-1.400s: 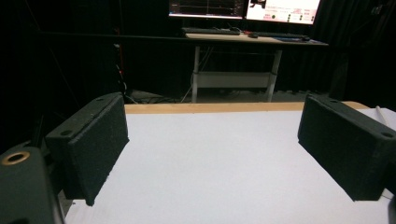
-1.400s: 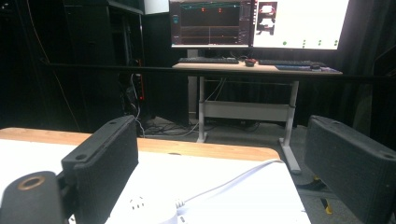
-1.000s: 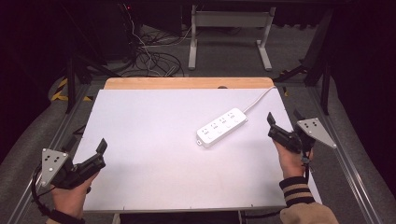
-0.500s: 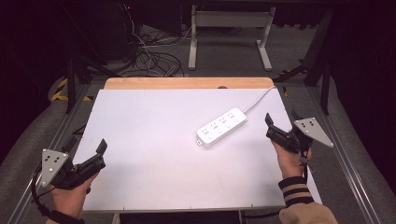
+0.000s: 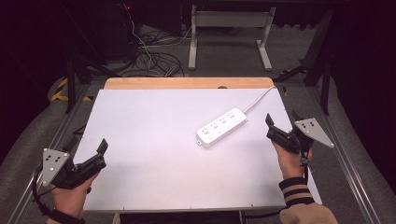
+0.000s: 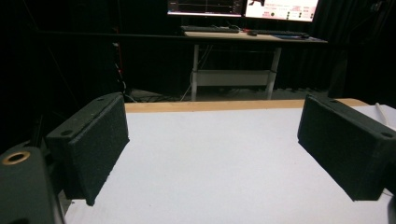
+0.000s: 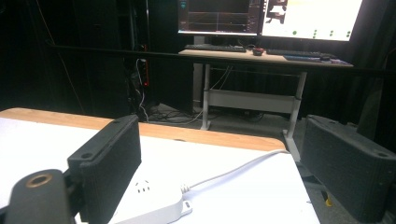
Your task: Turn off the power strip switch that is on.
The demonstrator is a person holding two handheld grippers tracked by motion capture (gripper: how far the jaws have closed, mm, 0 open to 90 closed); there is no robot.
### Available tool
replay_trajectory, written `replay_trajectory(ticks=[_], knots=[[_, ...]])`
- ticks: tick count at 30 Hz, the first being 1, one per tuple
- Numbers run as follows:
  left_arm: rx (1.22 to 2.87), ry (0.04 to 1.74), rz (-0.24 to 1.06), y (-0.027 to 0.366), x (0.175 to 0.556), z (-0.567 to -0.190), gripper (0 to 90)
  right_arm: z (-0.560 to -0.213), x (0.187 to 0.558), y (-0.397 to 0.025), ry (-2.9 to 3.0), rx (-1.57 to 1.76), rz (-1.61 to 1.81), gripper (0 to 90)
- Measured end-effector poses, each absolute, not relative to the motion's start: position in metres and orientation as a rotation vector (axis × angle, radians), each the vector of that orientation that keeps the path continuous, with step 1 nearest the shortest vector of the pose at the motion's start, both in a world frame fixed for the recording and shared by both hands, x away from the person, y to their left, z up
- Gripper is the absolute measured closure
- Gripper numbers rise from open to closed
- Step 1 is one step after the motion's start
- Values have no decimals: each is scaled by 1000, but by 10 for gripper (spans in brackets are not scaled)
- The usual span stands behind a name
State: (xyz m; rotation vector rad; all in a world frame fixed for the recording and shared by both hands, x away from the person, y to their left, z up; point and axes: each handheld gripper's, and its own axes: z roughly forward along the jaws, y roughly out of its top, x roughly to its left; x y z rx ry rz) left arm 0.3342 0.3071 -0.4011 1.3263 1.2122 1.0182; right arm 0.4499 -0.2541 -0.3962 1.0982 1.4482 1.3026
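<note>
High view: your right gripper [image 5: 280,129] sits just beside the white plastic four-outlet power strip [image 5: 222,127], ready to reach for it.

That strip lies flat and slanted on the white table top [image 5: 154,140], its white cord [image 5: 259,99] running off toward the pale wooden strip at the table's far edge [image 5: 187,83]; lying loose like that, it leaves a long side free for a grasp. Your right gripper's black padded fingers [image 7: 109,170] are spread wide and hold nothing, with the strip's cord end just ahead of the left one. Your left gripper [image 5: 88,156] rests well apart from the strip, its fingers [image 6: 91,144] equally wide, with bare table between them, probably waiting.
</note>
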Motion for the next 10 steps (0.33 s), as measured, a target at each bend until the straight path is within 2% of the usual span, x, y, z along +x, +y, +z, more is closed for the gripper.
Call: replay_trajectory(ticks=[10], knots=[[1335,1212,1021,306,336,-402,91,-398,452,-255,1454,1102,1299,129]])
